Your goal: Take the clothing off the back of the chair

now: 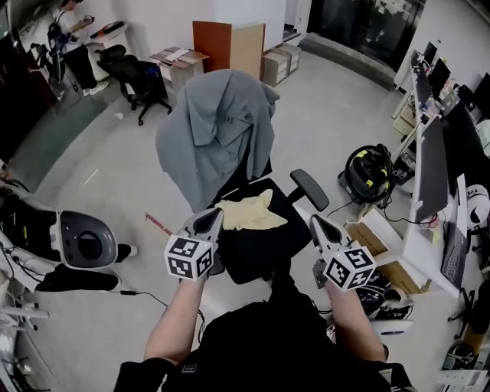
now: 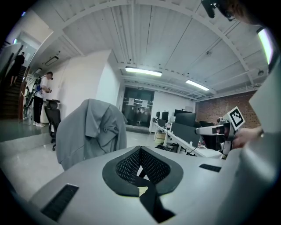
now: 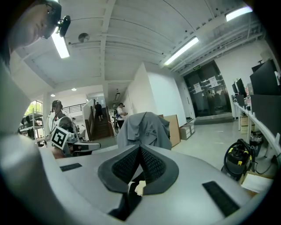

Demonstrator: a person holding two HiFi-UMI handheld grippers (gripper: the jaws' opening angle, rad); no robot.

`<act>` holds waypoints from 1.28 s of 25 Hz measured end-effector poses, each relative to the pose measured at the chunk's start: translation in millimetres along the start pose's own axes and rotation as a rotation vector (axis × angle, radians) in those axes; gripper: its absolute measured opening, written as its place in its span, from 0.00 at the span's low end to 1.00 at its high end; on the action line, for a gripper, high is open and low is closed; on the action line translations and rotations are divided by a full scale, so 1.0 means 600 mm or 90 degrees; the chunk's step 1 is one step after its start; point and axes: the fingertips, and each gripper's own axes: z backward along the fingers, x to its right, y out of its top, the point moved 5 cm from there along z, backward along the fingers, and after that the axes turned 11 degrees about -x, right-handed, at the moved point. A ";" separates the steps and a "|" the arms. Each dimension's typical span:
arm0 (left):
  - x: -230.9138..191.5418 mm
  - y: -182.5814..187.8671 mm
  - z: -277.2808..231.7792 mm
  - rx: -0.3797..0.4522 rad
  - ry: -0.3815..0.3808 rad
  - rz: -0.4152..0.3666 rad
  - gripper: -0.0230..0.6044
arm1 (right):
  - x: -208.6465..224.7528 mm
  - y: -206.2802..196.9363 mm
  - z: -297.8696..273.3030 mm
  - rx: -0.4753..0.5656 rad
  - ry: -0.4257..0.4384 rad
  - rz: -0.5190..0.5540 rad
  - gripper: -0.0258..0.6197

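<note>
With left gripper [image 1: 210, 217] and right gripper [image 1: 315, 223] shut empty, the grey cloth jacket [image 1: 218, 134] on the black office chair's [image 1: 256, 249] back may merely be shoved.

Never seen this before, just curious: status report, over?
Left gripper, right gripper shut, empty. Grey garment draped on chair back, untouched. Yellow cloth on seat, nothing blocking.

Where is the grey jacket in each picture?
Head view: grey jacket, upper middle.
Left gripper view: grey jacket, left of middle.
Right gripper view: grey jacket, near the centre.
Shared landmark: dark glass doors, right of the jacket in every view.
</note>
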 end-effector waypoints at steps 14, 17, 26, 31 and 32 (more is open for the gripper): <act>-0.068 0.103 -0.208 -0.038 0.107 0.048 0.04 | 0.196 0.105 -0.253 -0.056 0.144 0.006 0.06; -0.071 0.124 -0.243 -0.053 0.125 0.052 0.04 | 0.228 0.123 -0.296 -0.068 0.174 0.004 0.06; -0.097 0.165 -0.293 -0.068 0.218 0.092 0.04 | 0.289 0.165 -0.395 -0.105 0.265 0.038 0.06; -0.106 0.196 -0.300 -0.055 0.260 0.095 0.04 | 0.312 0.183 -0.431 -0.117 0.281 0.068 0.06; -0.109 0.200 -0.300 -0.055 0.265 0.094 0.04 | 0.314 0.186 -0.438 -0.118 0.280 0.075 0.06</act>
